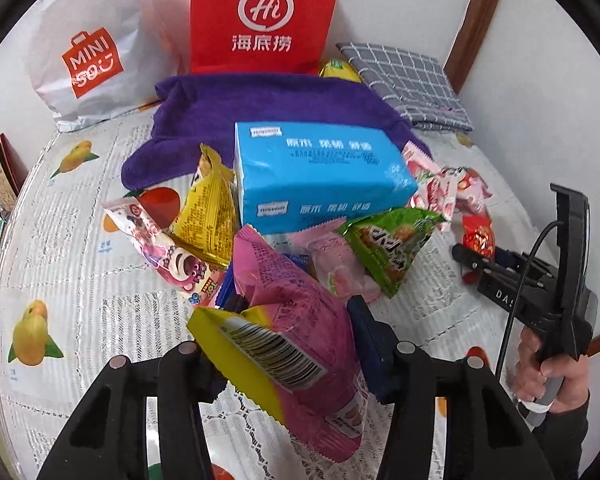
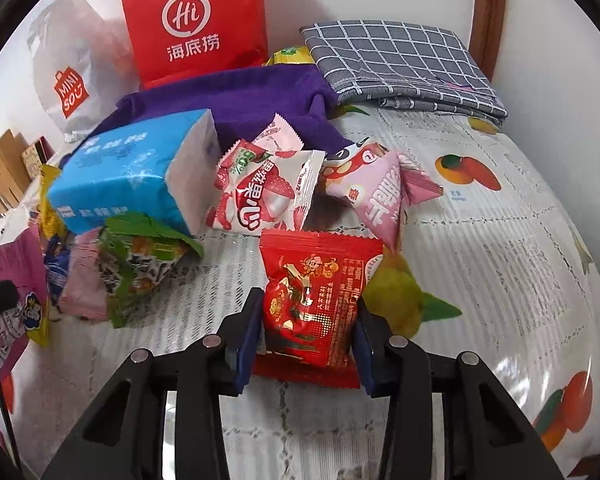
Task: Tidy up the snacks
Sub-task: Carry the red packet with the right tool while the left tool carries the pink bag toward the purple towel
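A pink snack bag with a yellow end [image 1: 284,320] sits tilted between the blue pads of my left gripper [image 1: 296,308], which is shut on it. My right gripper [image 2: 308,304] is shut on a red snack packet [image 2: 320,304], with a pad pressing on each side. The left wrist view also shows that right gripper [image 1: 466,258] at the far right, with a hand on its handle. More snacks lie loose around a blue tissue pack [image 1: 320,176]: a green packet [image 1: 392,248], a yellow packet [image 1: 208,212], a pink bear packet [image 1: 164,256], a strawberry packet [image 2: 260,196] and a pink triangular packet [image 2: 380,196].
A red paper bag [image 1: 264,16] and a white shopping bag [image 1: 92,52] stand at the back against the wall. A purple towel [image 1: 260,100] and a folded grey checked cloth [image 1: 408,80] lie in front of them. The fruit-print tablecloth [image 2: 500,260] shows at the right.
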`<action>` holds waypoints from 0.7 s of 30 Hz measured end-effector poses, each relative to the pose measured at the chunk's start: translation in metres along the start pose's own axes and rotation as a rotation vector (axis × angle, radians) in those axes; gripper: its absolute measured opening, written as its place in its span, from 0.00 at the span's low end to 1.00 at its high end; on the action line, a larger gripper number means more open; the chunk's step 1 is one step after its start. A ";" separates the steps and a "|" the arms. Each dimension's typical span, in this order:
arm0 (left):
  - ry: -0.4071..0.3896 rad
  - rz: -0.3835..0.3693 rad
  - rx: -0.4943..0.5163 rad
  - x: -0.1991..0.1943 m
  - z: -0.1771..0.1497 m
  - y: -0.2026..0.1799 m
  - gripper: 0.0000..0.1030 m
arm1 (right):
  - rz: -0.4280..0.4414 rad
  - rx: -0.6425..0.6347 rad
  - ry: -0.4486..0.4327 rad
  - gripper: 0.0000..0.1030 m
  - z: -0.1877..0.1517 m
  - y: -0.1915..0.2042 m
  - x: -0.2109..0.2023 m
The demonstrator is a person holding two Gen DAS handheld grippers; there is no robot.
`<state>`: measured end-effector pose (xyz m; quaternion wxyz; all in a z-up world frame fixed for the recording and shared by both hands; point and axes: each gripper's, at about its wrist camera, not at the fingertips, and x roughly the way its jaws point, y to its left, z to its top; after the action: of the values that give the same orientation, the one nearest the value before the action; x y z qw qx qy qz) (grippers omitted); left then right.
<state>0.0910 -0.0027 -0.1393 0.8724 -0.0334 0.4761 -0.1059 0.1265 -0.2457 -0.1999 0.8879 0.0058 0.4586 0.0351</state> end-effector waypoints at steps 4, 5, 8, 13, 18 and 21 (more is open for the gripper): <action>-0.031 -0.003 0.003 -0.014 0.005 -0.001 0.49 | -0.011 -0.011 -0.018 0.38 0.003 0.003 -0.018; -0.037 -0.004 0.003 -0.017 0.007 -0.001 0.49 | -0.008 -0.015 -0.026 0.38 0.004 0.005 -0.023; -0.058 -0.011 -0.006 -0.025 0.013 -0.002 0.49 | 0.003 -0.025 -0.049 0.38 0.011 0.011 -0.042; -0.086 -0.017 -0.011 -0.037 0.027 -0.005 0.49 | 0.029 -0.045 -0.093 0.38 0.026 0.024 -0.072; -0.120 -0.028 -0.006 -0.051 0.043 -0.009 0.49 | 0.049 -0.068 -0.141 0.38 0.045 0.039 -0.099; -0.140 -0.024 0.007 -0.060 0.054 -0.013 0.49 | 0.061 -0.070 -0.158 0.38 0.058 0.046 -0.111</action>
<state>0.1027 -0.0051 -0.0588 0.9022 -0.0435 0.4132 -0.1156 0.1072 -0.2063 -0.0740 0.9196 -0.0083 0.3851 0.0776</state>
